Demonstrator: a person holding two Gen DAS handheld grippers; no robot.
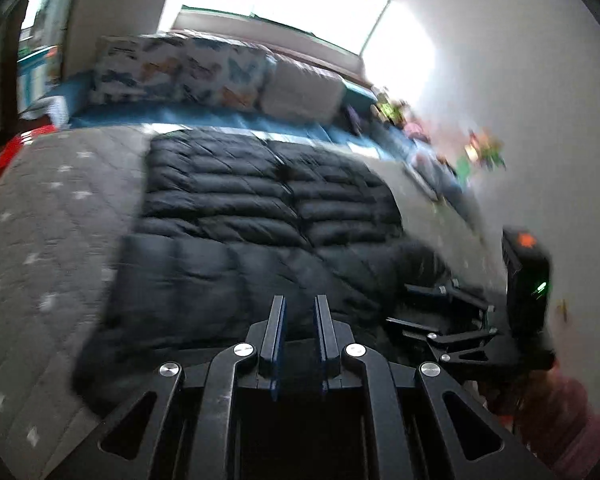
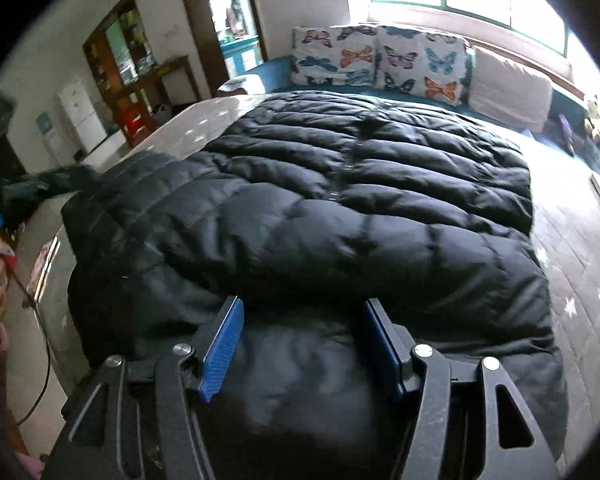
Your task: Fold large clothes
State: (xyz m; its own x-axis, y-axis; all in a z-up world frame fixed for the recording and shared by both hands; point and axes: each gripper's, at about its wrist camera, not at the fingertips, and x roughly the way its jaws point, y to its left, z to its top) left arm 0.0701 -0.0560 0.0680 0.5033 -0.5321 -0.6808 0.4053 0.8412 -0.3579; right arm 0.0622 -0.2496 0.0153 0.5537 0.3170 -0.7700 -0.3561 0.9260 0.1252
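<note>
A large black quilted down jacket (image 1: 260,208) lies spread flat on a grey star-patterned bed cover (image 1: 56,216). In the left wrist view my left gripper (image 1: 300,304) hovers over the jacket's near edge, its fingers a narrow gap apart with nothing between them. My right gripper (image 1: 424,306) shows at the right of that view, low by the jacket's right edge. In the right wrist view the jacket (image 2: 340,208) fills the middle, and my right gripper (image 2: 302,306) is wide open just above its near hem. At the far left a dark fold of the jacket (image 2: 56,182) stretches off toward the left gripper.
Butterfly-print pillows (image 2: 380,60) and a plain pillow (image 2: 508,88) line the far side under a bright window. Toys (image 1: 484,152) sit along the white wall at right. A doorway, shelves and a small white fridge (image 2: 80,116) stand beyond the bed at left. A cable (image 2: 44,384) hangs near the bed's left edge.
</note>
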